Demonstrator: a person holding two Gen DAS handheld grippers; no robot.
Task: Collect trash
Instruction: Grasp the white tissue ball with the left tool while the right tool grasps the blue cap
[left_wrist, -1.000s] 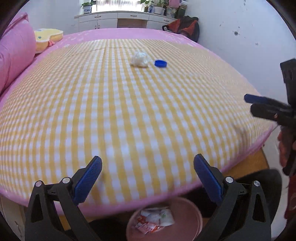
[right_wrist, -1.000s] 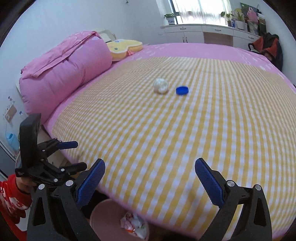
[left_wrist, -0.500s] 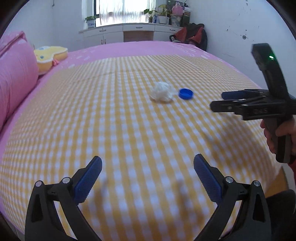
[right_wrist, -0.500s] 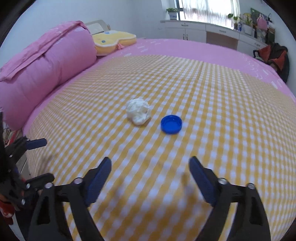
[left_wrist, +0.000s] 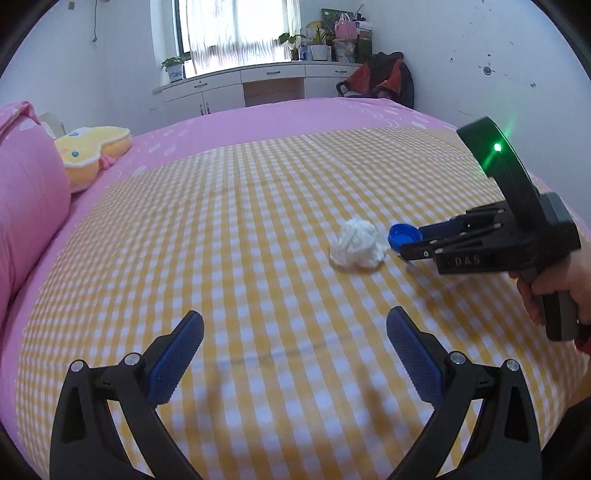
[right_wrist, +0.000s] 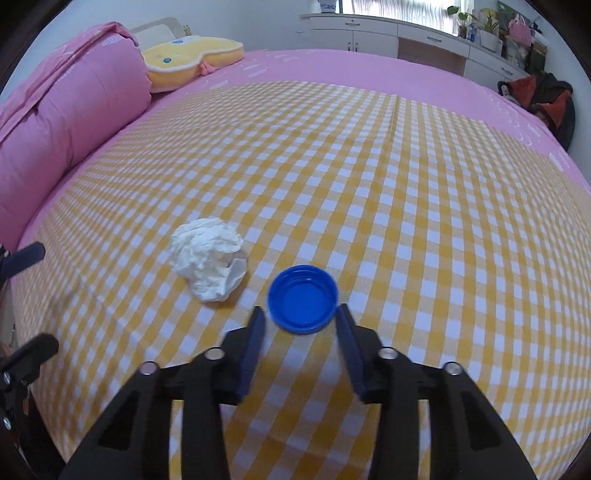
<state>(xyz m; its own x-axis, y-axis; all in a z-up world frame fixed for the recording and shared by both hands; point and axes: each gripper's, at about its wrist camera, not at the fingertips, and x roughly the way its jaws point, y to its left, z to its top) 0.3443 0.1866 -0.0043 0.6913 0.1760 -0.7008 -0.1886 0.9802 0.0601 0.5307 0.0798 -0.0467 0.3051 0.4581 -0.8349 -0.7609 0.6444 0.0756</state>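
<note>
A blue bottle cap (right_wrist: 303, 298) lies open side up on the yellow checked bedspread (right_wrist: 406, 184), with a crumpled white tissue (right_wrist: 208, 256) just left of it. My right gripper (right_wrist: 300, 313) is open, its two tips at either side of the cap's near edge, not closed on it. In the left wrist view the right gripper (left_wrist: 408, 242) reaches in from the right to the cap (left_wrist: 404, 236) beside the tissue (left_wrist: 357, 243). My left gripper (left_wrist: 295, 339) is open and empty, low over the bedspread, short of the tissue.
A rolled pink quilt (right_wrist: 62, 122) and a yellow plush pillow (right_wrist: 188, 62) lie along the left side of the bed. White cabinets with plants (left_wrist: 258, 81) and a chair with clothes (left_wrist: 380, 79) stand beyond the bed.
Both grippers moved forward from the bed's edge over the bedspread. The right gripper narrowed and came up to the blue cap. The pink trash bin left view.
</note>
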